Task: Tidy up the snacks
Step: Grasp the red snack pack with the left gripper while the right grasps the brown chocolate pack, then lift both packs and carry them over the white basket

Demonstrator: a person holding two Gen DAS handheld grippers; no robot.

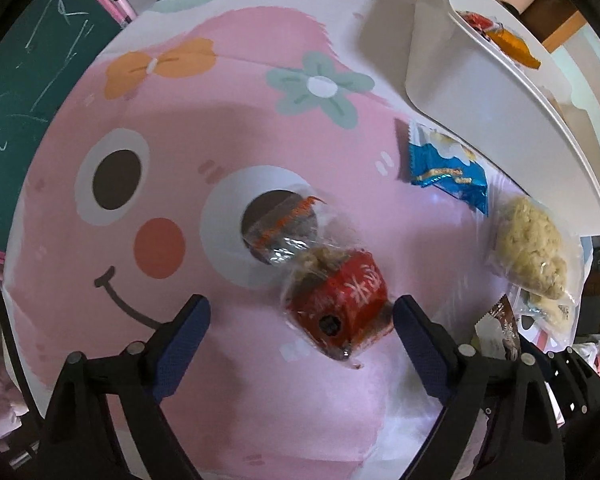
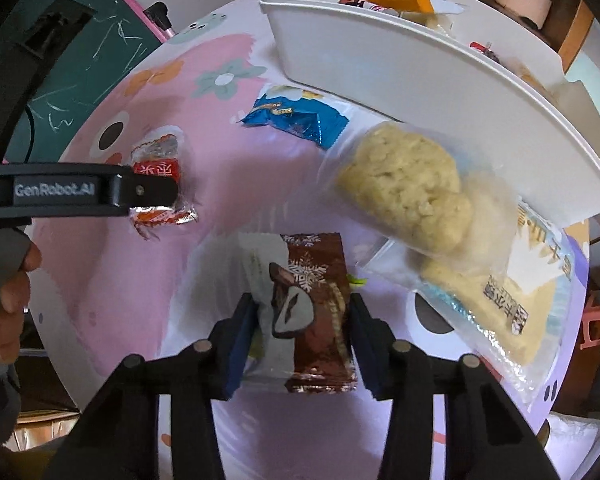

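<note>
Brown foil, snowflake print: the chocolate snack packet (image 2: 304, 312) lies low centre in the right wrist view, between the fingers of the right gripper (image 2: 302, 316); long axis runs along the fingers, straight up the frame; both pads look to be touching its long edges, so the packet seems pinched, though how firmly I cannot tell.

Left wrist view: left gripper (image 1: 300, 316) spread wide; the red-wrapped rice snack (image 1: 336, 300) sits inside the gap, hard against the right-hand finger, well apart from the left-hand one; its long axis tilts from lower right to upper left, the clear twisted end toward frame centre; a close here would likely catch it off-centre.

Further up: blue wafer packet (image 2: 296, 118), clear bag of pale rice cakes (image 2: 412, 188), both just beside the white bin (image 2: 380, 60); bin fills the upper right, a few snacks already inside; right arm is the nearer to it.
</note>
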